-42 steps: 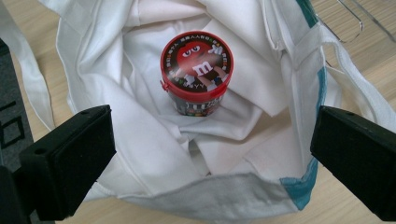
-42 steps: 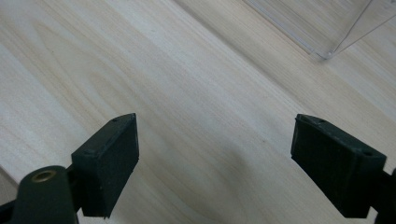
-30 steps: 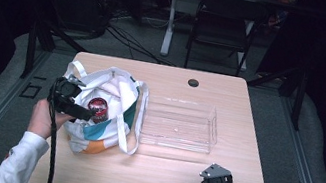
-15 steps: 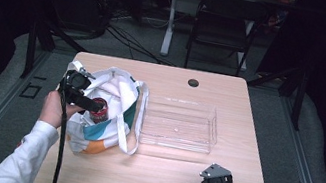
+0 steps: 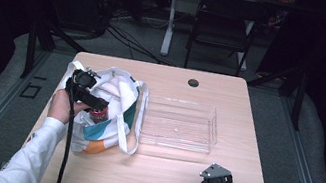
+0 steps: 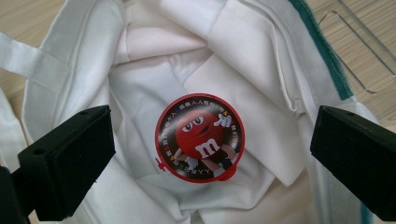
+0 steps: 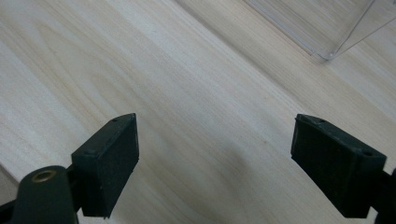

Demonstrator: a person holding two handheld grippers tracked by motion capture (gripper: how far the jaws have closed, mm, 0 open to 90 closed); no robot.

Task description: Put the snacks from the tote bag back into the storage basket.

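White tote bag (image 5: 112, 108): one, holding one red candy tin (image 6: 200, 136)
Clear tray (image 5: 179, 124): one
Left gripper (image 6: 210, 154): jaws wide over tin
Right gripper (image 7: 229, 163): jaws wide above table (image 7: 187, 93)

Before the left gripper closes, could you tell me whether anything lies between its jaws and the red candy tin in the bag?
Nothing visible does. The left gripper is open above the red candy tin, which lies lid-up in the white bag, fabric folds beside it, none over it.
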